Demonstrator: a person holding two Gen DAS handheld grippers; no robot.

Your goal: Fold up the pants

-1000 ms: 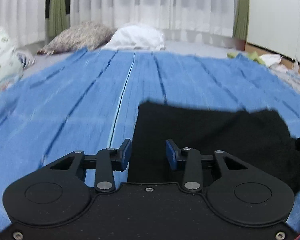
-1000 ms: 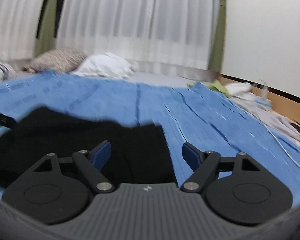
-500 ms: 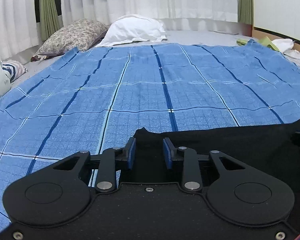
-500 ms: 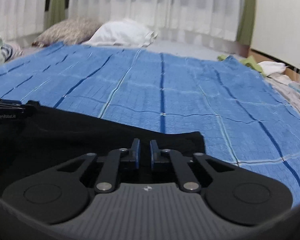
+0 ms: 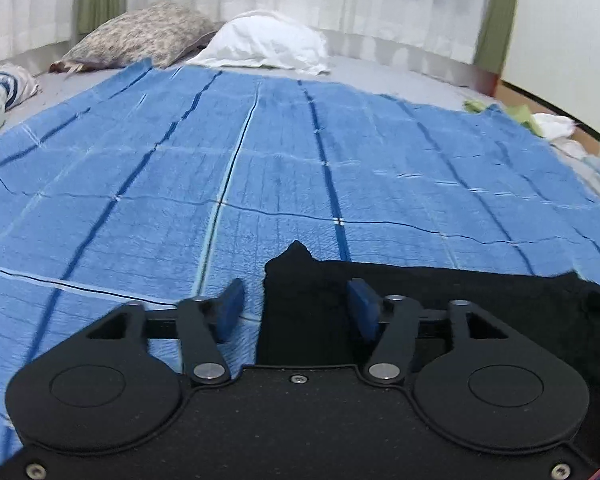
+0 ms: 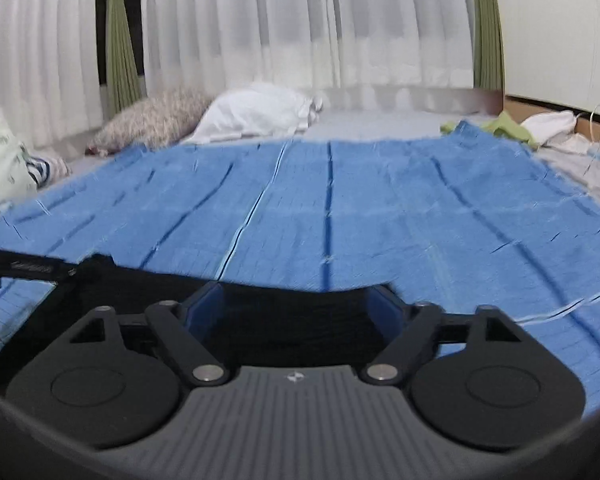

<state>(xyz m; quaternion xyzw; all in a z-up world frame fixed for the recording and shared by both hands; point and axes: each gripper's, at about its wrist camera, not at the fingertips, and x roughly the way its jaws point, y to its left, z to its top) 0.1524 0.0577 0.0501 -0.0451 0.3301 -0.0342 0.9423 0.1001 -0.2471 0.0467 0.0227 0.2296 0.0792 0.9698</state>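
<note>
Black fabric pants spread flat on a blue quilted bedspread with dark and pale stripes, along its near edge, just ahead of both tools. In the left wrist view, one corner of the dark cloth peaked up into a small point, the rest running off to the right as a low band. Left gripper spread wide, blue-padded fingers well apart; left pad over bare bedspread, right pad over the pants, nothing pinched between them. In the right wrist view, the same pants filling the gap between the fingers, far edge blurred by motion. Right gripper likewise spread wide, blue pads at either side of the cloth, not pressed on it. Black body of the left tool visible at the left edge of that view, over the pants' far end.

Beyond the bedspread, on a grey sheet: a brown patterned pillow beside a white pillow, touching or nearly so. White sheer curtains with green drapes behind. At far left, a pale printed cushion. At far right, green cloth and white cloth near a wooden frame, with a white cable close by.
</note>
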